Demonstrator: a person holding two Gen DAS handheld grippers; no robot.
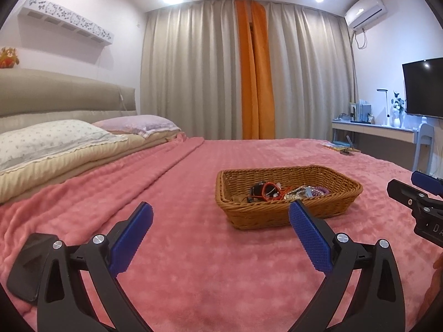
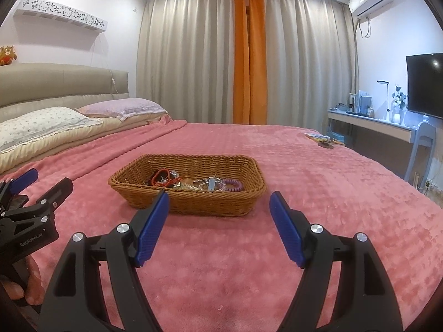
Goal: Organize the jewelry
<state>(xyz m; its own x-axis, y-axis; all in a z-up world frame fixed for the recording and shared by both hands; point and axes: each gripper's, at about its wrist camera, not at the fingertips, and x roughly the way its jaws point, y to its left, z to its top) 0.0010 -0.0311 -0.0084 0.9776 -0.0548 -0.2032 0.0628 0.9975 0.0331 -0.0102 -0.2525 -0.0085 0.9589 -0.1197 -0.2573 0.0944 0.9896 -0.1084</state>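
Note:
A brown wicker basket (image 1: 279,217) (image 2: 221,206) sits on the pink blanket. It holds a heap of jewelry (image 1: 279,191) (image 2: 191,183): a red cord bracelet, dark pieces, clear and gold items and a purple coil band (image 2: 234,184). My left gripper (image 1: 221,213) is open and empty, above the blanket just in front and left of the basket. My right gripper (image 2: 220,200) is open and empty, right in front of the basket. Each gripper shows at the edge of the other's view: the right in the left wrist view (image 1: 420,191), the left in the right wrist view (image 2: 36,182).
The pink blanket (image 1: 193,249) covers a wide bed. Pillows (image 1: 49,141) and the headboard are at the left. Small flat items (image 2: 321,138) lie at the far right corner of the bed. A desk (image 2: 368,121), chair and TV stand at the right; curtains behind.

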